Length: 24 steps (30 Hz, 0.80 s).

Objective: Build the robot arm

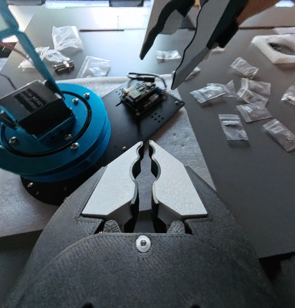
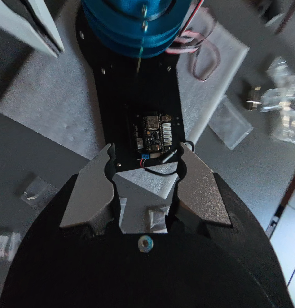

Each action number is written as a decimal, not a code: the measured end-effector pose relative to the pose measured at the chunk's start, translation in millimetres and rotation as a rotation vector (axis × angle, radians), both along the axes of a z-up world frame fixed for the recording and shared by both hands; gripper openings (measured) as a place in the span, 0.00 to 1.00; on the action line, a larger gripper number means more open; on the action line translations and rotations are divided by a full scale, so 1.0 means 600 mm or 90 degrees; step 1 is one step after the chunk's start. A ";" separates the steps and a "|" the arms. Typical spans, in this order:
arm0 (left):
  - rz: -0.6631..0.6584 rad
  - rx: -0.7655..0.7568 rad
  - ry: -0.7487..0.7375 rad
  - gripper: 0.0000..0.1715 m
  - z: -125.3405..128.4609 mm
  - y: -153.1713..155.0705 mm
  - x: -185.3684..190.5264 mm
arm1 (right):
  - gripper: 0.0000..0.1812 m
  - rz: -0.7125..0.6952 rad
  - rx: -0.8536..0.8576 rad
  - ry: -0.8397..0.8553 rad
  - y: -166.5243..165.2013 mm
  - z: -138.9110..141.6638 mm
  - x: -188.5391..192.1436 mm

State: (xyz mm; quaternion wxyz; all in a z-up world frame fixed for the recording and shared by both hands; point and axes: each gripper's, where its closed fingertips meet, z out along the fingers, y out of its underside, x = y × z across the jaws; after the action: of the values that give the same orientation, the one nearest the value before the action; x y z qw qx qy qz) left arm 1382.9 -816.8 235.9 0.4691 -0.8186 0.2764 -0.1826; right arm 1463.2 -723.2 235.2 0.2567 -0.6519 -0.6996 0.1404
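Note:
A small robot-arm kit stands on a black base plate: a blue round turntable with a black servo on top, and a circuit board at the plate's far end. My left gripper is shut to a narrow slit and empty, low over the plate's near corner beside the turntable; it also shows in the right wrist view. My right gripper is open and empty, hovering above the board with its tips either side of the board's end.
The plate lies on a white foam sheet on a dark table. Several small clear bags of parts lie to the right. A white foam frame is at far right. Red and black wires loop by the turntable.

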 end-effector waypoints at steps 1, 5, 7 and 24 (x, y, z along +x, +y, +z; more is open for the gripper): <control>-0.023 0.014 -0.016 0.02 0.009 -0.006 0.011 | 0.41 -0.032 0.027 0.061 -0.012 0.026 0.011; -0.139 0.077 -0.089 0.05 0.039 -0.039 0.080 | 0.39 -0.192 0.135 0.302 -0.103 0.119 0.117; -0.210 0.093 -0.125 0.08 0.050 -0.059 0.128 | 0.43 -0.327 0.163 0.385 -0.153 0.131 0.205; -0.498 0.087 -0.178 0.24 0.186 -0.180 0.642 | 0.43 -0.892 0.482 0.433 -0.550 0.159 0.896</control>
State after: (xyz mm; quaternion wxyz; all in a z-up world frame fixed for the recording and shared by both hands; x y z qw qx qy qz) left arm 1768.4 -924.9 347.7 0.4506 -0.5863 0.5117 -0.4374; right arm 2001.0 -1053.2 330.9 0.6795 -0.7258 -0.0216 -0.1052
